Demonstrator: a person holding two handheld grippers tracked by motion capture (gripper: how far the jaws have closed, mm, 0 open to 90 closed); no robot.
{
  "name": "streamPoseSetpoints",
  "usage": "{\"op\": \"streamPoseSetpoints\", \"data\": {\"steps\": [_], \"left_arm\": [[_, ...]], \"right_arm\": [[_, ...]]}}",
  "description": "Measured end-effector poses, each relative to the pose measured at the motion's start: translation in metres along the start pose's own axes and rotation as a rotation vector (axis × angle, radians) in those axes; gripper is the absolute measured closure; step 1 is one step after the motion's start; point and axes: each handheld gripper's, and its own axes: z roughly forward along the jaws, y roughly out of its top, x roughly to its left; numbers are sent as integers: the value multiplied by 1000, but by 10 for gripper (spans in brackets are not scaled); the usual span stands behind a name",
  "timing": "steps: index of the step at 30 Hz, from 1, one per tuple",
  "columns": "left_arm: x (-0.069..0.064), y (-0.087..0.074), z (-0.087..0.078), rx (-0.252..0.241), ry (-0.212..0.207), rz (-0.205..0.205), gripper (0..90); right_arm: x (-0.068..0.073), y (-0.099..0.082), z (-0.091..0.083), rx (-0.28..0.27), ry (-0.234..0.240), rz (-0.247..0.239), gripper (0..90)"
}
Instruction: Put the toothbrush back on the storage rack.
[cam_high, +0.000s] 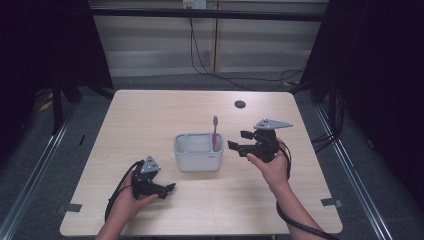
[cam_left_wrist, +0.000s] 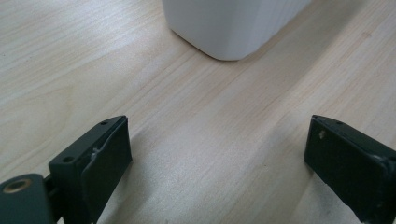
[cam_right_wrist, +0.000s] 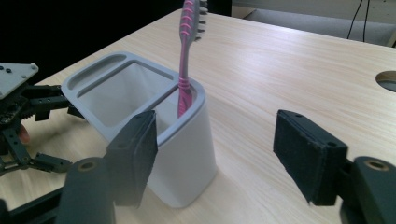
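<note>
A white holder with a grey rim (cam_high: 197, 151) stands mid-table, and a pink toothbrush (cam_high: 215, 132) stands upright in its right-hand compartment. My right gripper (cam_high: 237, 141) sits just right of the holder, pointing at it, jaws open and apart from it. In the right gripper view the holder (cam_right_wrist: 187, 154) and the toothbrush (cam_right_wrist: 187, 70) stand just ahead of the open right gripper (cam_right_wrist: 219, 156), with nothing gripped. My left gripper (cam_high: 169, 189) rests on the table in front of the holder's left side. In the left gripper view the left gripper (cam_left_wrist: 215, 154) is open over bare wood, with the holder's base (cam_left_wrist: 229, 23) ahead.
The wooden table (cam_high: 150, 115) has a round cable hole (cam_high: 240, 104) at the back right. Black cables (cam_high: 200, 55) run over the floor behind the table, and dark frame posts stand at both sides. The left gripper (cam_right_wrist: 18, 121) lies beyond the holder in the right gripper view.
</note>
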Motion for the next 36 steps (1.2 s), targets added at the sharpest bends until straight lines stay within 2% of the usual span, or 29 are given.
{"op": "streamPoseSetpoints", "data": {"steps": [15, 26, 28, 36], "left_arm": [[0, 0, 0, 1, 0, 1, 68], [0, 0, 0, 0, 1, 1, 68], [0, 0, 0, 0, 1, 1, 68], [0, 0, 0, 0, 1, 0, 68]], "right_arm": [[-10, -16, -15, 53, -3, -58, 212], [-18, -32, -24, 88, 1, -63, 190], [-18, -36, -24, 93, -8, -75, 184], [-22, -53, -27, 124, 8, -89, 160]]}}
